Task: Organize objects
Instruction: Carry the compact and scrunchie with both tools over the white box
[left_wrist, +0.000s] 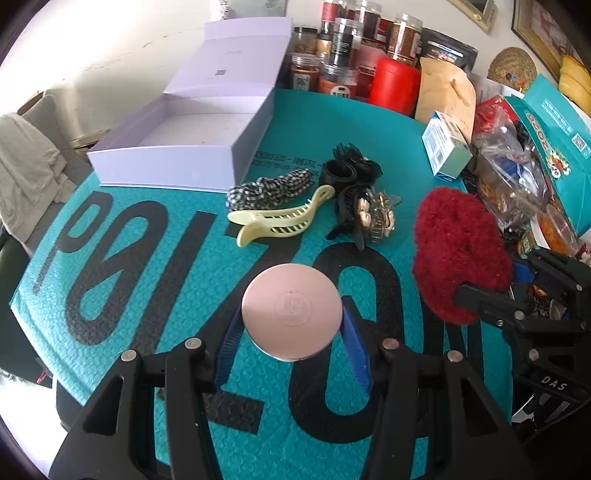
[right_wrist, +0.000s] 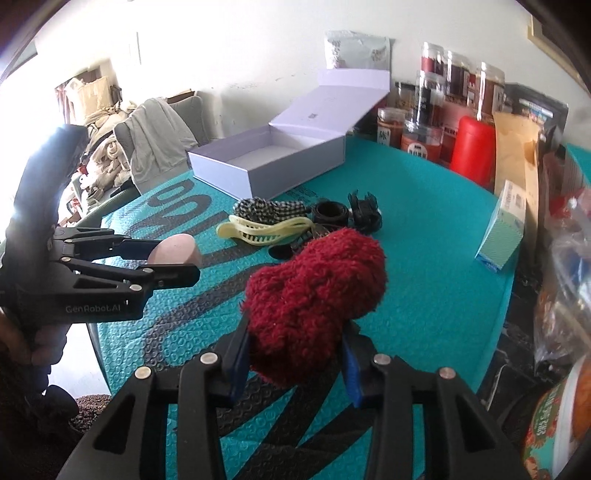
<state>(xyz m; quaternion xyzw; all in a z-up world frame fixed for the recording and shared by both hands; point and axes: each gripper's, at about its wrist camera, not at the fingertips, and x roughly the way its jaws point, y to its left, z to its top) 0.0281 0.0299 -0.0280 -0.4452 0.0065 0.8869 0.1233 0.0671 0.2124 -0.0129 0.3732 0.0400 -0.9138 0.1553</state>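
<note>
Right now both tools are loaded: the left gripper (left_wrist: 291, 328) is clamped on a pink round compact (left_wrist: 291, 317), pads on opposite edges of the rim, held w/ its flat face up over the teal mat (left_wrist: 147, 295); the right gripper (right_wrist: 295, 354) is squeezed onto a dark-red fluffy scrunchie (right_wrist: 314, 299), held just above the mat near its right side. Compact looks rigid, smooth & prob light, so the rim grip is correct but could slip or rotate if tilted; it may be breakable inside, so set it down, don't drop it. Scrunchie is soft, v. light, compresses a lot; fibres give plenty of friction, grab anywhere thru the bulk, though it may cling to the pads on release. Likely destination, my guess, is the open white box (left_wrist: 177, 147) at the far left of the mat, lid flap standing behind it; it looks bare inside. Between the hands & box lie a yellow claw clip (left_wrist: 277, 219), a checked scrunchie (left_wrist: 269, 188), black hair ties (left_wrist: 338, 171) & a dark clip pile (left_wrist: 365, 214); carry over these, not thru. Jars (left_wrist: 347, 48) & a red canister (left_wrist: 395, 83) crowd the far edge, small carton (left_wrist: 445, 147) & bags on the right, so keep the right hand's swing clear of them.
</note>
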